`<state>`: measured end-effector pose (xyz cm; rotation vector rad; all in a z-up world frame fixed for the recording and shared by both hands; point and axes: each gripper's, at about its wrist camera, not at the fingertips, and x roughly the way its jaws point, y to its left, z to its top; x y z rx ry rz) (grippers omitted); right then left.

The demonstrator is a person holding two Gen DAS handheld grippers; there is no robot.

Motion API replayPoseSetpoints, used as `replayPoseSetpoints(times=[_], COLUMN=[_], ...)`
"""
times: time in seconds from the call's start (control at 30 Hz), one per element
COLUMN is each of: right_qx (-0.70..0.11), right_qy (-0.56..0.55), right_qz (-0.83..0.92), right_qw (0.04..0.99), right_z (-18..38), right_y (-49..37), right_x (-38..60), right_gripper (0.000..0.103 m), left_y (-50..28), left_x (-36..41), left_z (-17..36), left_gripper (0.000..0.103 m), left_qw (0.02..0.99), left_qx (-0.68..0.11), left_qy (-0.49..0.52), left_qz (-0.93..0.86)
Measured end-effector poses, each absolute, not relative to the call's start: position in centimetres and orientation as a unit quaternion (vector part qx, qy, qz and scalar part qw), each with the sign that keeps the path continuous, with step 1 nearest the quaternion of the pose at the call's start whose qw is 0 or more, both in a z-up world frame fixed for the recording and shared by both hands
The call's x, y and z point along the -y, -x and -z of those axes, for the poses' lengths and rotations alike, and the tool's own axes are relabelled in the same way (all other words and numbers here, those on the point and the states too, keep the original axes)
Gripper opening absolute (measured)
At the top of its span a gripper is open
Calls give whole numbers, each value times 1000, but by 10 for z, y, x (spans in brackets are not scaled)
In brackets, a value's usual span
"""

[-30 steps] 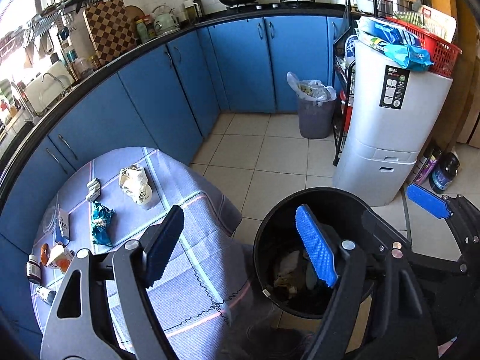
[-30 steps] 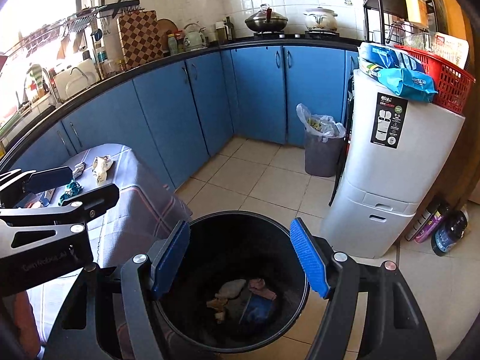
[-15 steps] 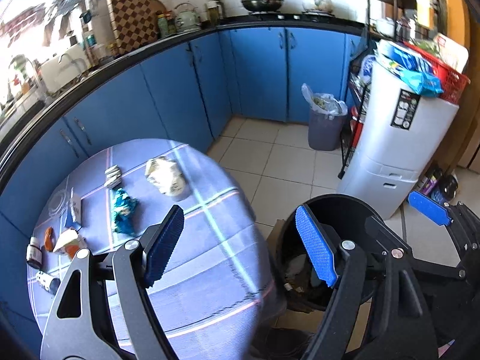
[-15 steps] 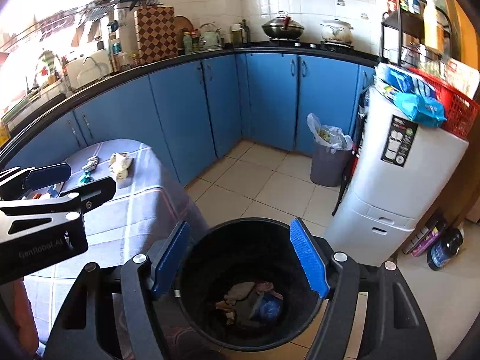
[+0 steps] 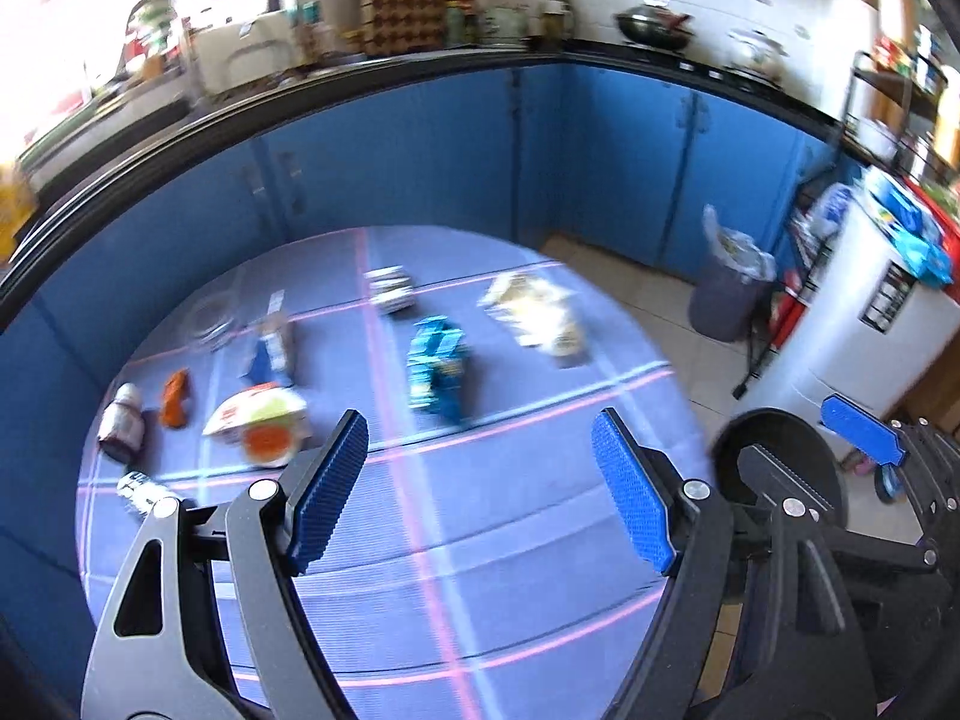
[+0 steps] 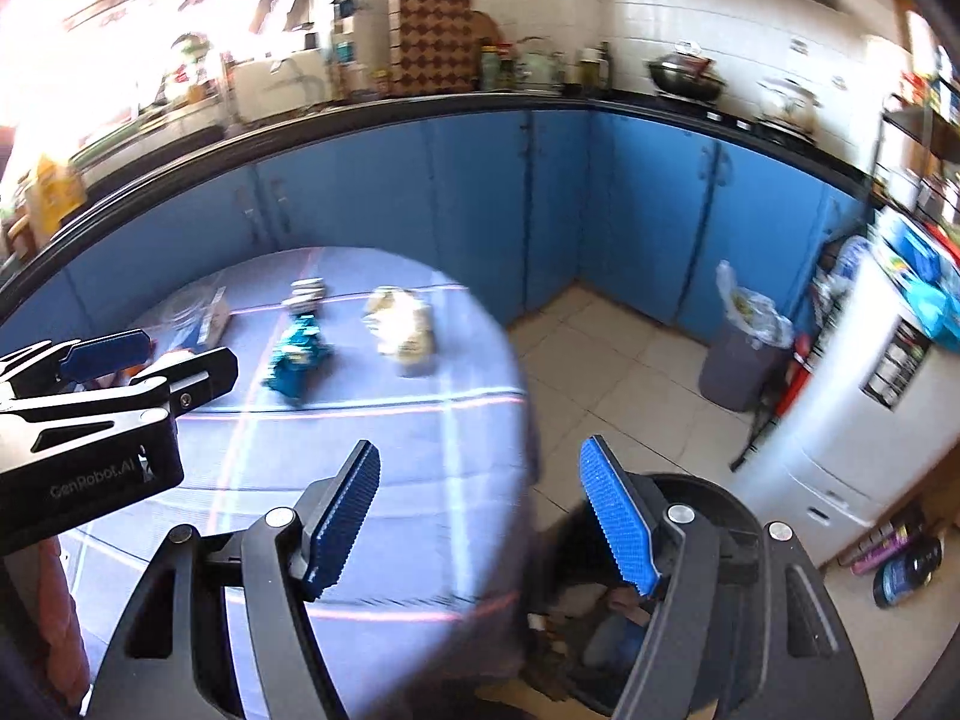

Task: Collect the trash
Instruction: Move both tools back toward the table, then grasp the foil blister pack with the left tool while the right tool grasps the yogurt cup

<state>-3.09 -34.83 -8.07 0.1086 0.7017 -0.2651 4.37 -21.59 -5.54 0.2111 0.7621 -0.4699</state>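
Several pieces of trash lie on a round table under a blue cloth (image 5: 420, 540): a crumpled blue wrapper (image 5: 438, 363), a white-yellow crumpled bag (image 5: 534, 318), a small crushed pack (image 5: 390, 288), a blue-white carton (image 5: 273, 348), a white, green and orange wrapper (image 5: 264, 426), an orange scrap (image 5: 175, 399) and a small bottle (image 5: 123, 429). My left gripper (image 5: 480, 426) hangs open and empty over the table's near half. My right gripper (image 6: 480, 450) is open and empty over the table's right edge. The black bin (image 6: 708, 492) stands on the floor to the right, with trash (image 6: 618, 618) inside.
Blue cabinets under a black counter curve behind the table. A grey bin with a plastic liner (image 5: 726, 300) and a white cabinet (image 5: 870, 330) topped by a red basket stand at the right. Bottles (image 6: 906, 564) sit on the tiled floor.
Both views have swung left, from over the black bin to over the table. The bin has slid to the lower right of each view. Both grippers stayed open and empty.
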Motion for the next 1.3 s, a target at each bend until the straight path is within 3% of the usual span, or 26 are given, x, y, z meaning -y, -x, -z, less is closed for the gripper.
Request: replayPoseSetpoints(times=[0.3, 0.7, 1.2, 1.3], right_qx=[-363, -398, -414, -427], right_qy=[-17, 7, -14, -20], right_qz=[68, 10, -30, -35], right_qw=[929, 917, 910, 903], right_z=[91, 118, 136, 143], right_y=[-30, -108, -181, -187], right_x=[273, 196, 156, 153], right_gripper=[68, 68, 68, 74], left_y=[-82, -137, -155, -154], left_x=[121, 7, -11, -10], left_z=[71, 130, 155, 155], left_gripper=[77, 77, 80, 82], left_qw=[911, 895, 878, 879], left_qx=[-378, -438, -455, -453], left_qy=[-69, -22, 0, -13], left_qz=[150, 78, 148, 149])
